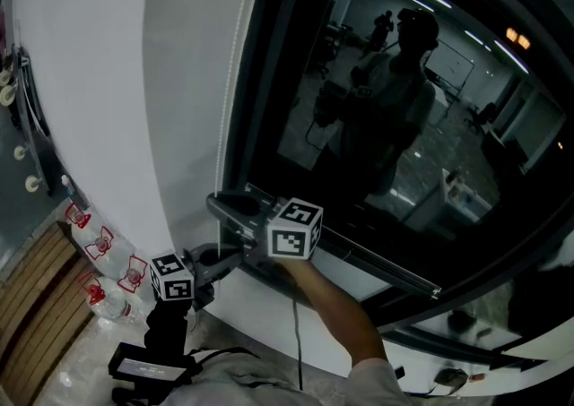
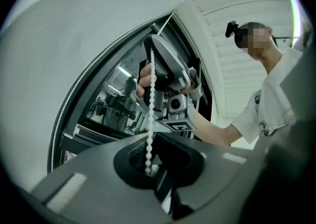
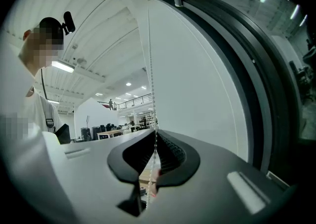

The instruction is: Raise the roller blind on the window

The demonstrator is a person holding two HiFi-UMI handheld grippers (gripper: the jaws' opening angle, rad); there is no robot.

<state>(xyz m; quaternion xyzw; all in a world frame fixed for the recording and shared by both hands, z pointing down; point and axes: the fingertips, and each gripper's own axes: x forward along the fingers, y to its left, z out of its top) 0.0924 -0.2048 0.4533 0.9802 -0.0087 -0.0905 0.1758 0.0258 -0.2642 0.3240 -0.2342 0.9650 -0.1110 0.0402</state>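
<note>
Jaws of your right gripper (image 3: 155, 136) pinched on the white bead chain (image 3: 150, 69), left gripper (image 2: 149, 168) below clenched on it too, tiny round beads strung straight, beside the dark glossy window (image 1: 404, 126).

Floor (image 1: 27, 306), lower left of the head view: brown planks laid on the diagonal, giving way to a paler, glossy strip at the foot of the white wall (image 1: 99, 82). Directly on that strip: a row of clear plastic bottles (image 1: 100, 241) with red markings, set close together and following the curve of the wall, the nearest of them just beside the planks. Upright or lying: not discernible from above.
</note>
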